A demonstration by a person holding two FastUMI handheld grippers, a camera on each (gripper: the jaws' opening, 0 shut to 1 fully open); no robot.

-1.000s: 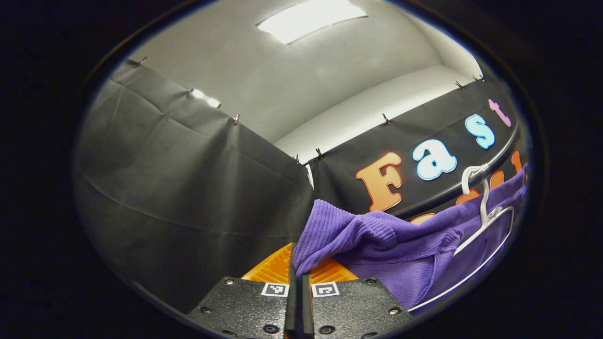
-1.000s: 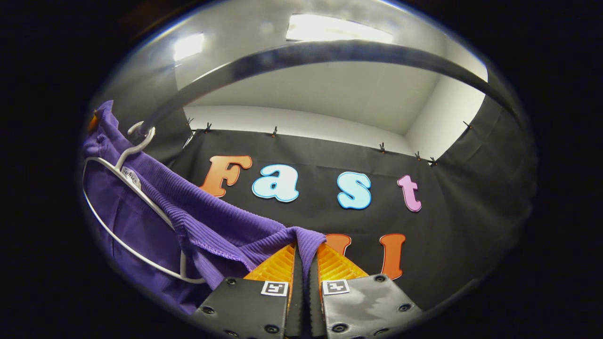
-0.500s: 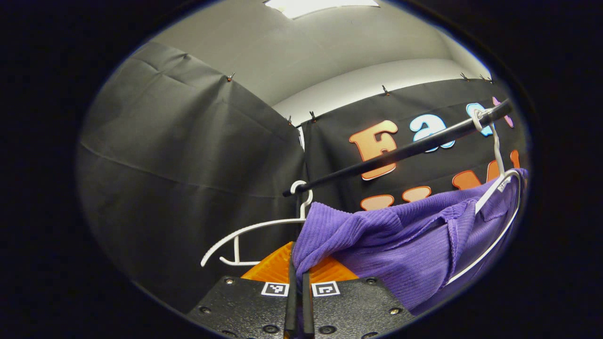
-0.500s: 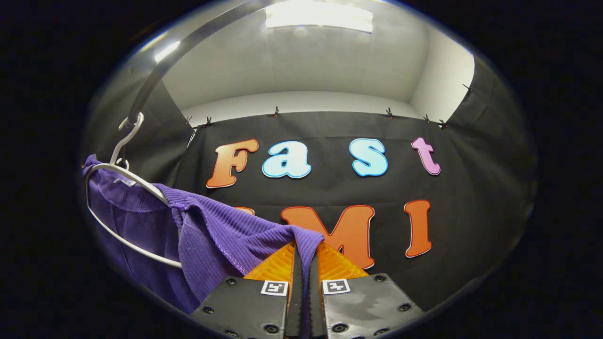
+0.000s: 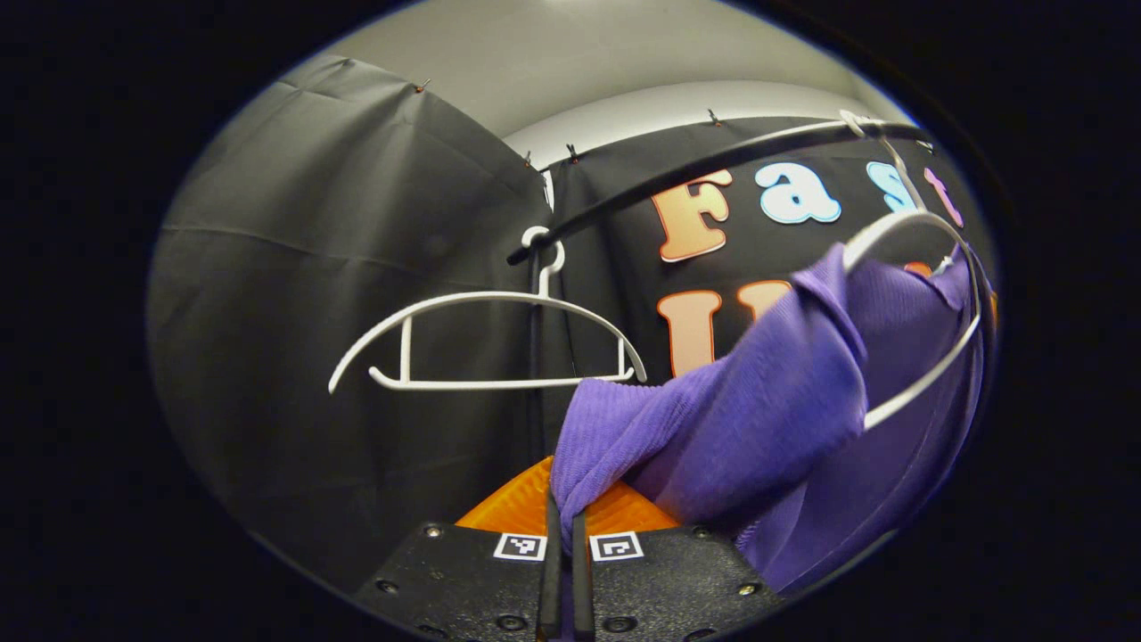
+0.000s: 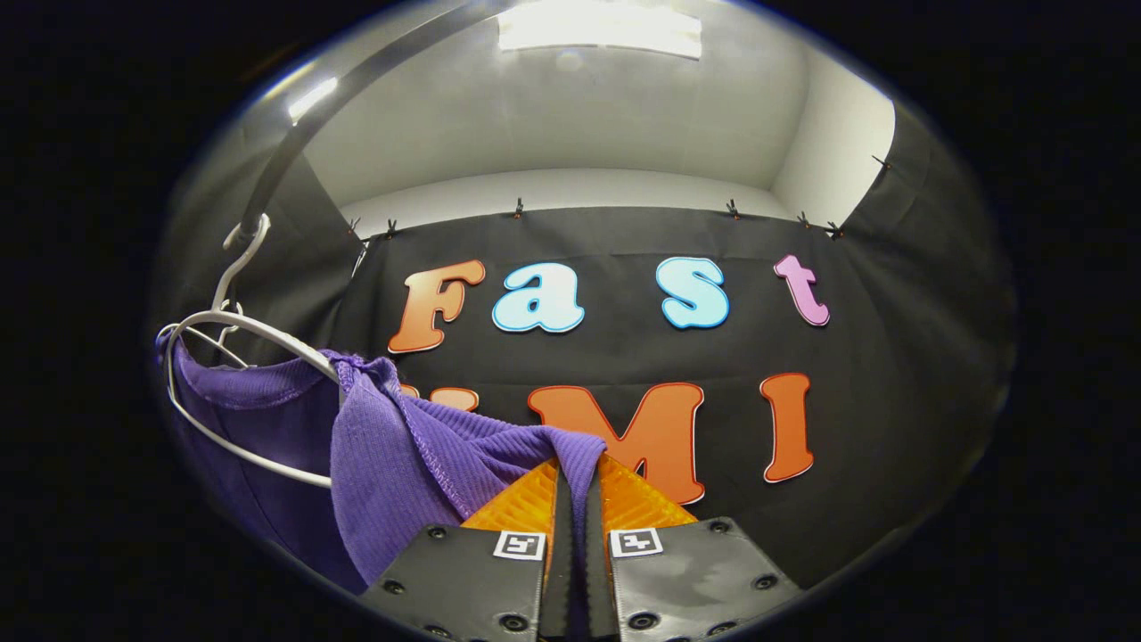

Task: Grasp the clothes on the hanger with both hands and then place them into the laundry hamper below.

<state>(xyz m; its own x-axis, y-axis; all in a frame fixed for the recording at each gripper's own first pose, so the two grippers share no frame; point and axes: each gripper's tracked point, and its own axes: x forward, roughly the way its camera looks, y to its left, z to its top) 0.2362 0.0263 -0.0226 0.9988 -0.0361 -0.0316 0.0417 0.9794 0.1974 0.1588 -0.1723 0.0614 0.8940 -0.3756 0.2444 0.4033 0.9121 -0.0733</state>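
A purple ribbed garment (image 5: 767, 401) hangs on a white hanger (image 5: 927, 374) from the dark rail (image 5: 695, 169). My left gripper (image 5: 562, 499) is shut on a fold of its near edge, at the bottom of the left gripper view. In the right gripper view the same purple garment (image 6: 401, 446) drapes from the white hanger (image 6: 232, 330) at the left, and my right gripper (image 6: 575, 477) is shut on another fold of it. The cloth stretches from each pinch up to the hanger. The lower part of the garment is hidden.
An empty white hanger (image 5: 486, 339) hangs on the rail to the left of the garment in the left gripper view. The rail (image 6: 294, 152) arcs overhead in the right gripper view. Black cloth walls close the booth on all sides.
Both grippers have come down with the cloth still pinched. The rail and hangers now sit higher in the left gripper view, and the garment has slid to hang from the hanger's end.
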